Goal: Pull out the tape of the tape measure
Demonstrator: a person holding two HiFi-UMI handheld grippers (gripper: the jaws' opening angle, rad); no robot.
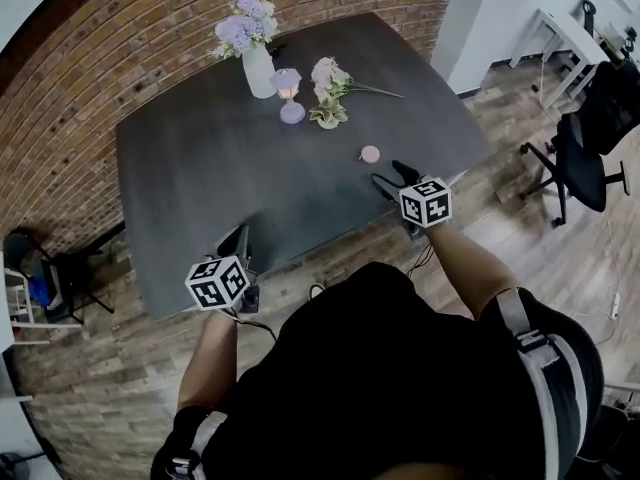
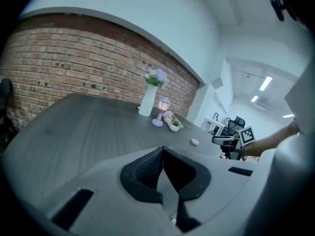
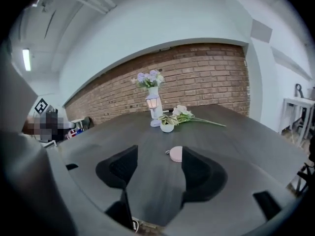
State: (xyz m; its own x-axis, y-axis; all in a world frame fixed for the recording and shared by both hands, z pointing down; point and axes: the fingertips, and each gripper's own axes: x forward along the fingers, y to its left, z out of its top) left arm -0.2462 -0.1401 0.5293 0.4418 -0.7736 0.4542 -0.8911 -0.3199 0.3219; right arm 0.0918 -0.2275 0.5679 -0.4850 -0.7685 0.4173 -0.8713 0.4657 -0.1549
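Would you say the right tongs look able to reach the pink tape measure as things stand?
Probably yes: the right tongs stand open, and the tape measure lies just ahead on the table with nothing between.

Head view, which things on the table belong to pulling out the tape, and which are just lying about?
Job: pink tape measure, right hand-held gripper, left hand-held gripper.
Lying about: vase of purple flowers, small lantern, white flowers.

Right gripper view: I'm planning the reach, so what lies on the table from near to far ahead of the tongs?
pink tape measure → small white pot of flowers → lantern lamp → white vase of purple flowers
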